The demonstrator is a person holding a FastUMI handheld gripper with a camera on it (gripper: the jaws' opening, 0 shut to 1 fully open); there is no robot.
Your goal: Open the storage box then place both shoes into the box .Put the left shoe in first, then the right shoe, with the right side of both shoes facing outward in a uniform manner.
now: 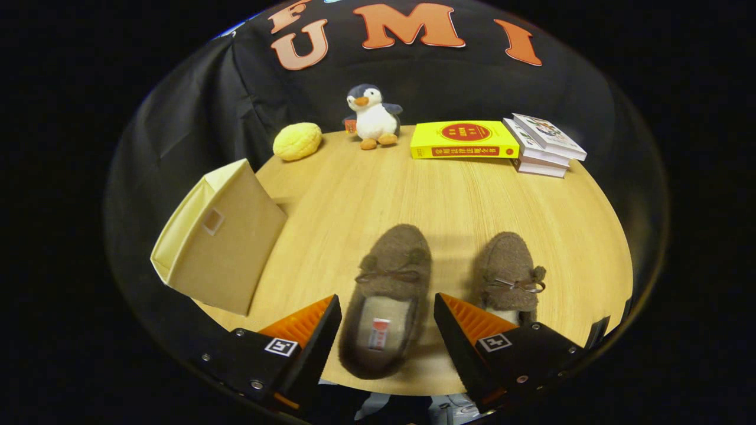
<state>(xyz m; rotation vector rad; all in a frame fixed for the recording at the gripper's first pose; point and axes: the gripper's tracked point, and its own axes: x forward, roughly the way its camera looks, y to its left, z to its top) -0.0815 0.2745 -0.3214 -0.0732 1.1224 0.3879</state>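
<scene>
Looking down along the gripper [387,319], we see its two fingers spread wide apart at the bottom of the frame, pressing on nothing. Between them, low in the centre of the frame, lies the left shoe [387,298], a brown fuzzy slipper with a small bow across its top and a pale lining with a label inside; its toe points away from us and its heel end reaches back between the fingers, with a gap on each side so neither finger touches it. Just right of it, the right shoe [509,271] lies nearly parallel, toe also pointing away, its heel hidden behind the right finger [472,321]. Both shoes rest on a round wooden table [449,195].

At the left of the frame, near the table's edge, we see the storage box [221,236], a beige fabric cube tilted in this view, with a small tab on the side facing us; it stands well apart from the shoes.

Along the far side of the table, in the upper part of the frame, we find a yellow bun-shaped toy [297,141], a plush penguin [372,116], a yellow book [465,140] lying flat and a small stack of books [546,146] just right of it.
</scene>
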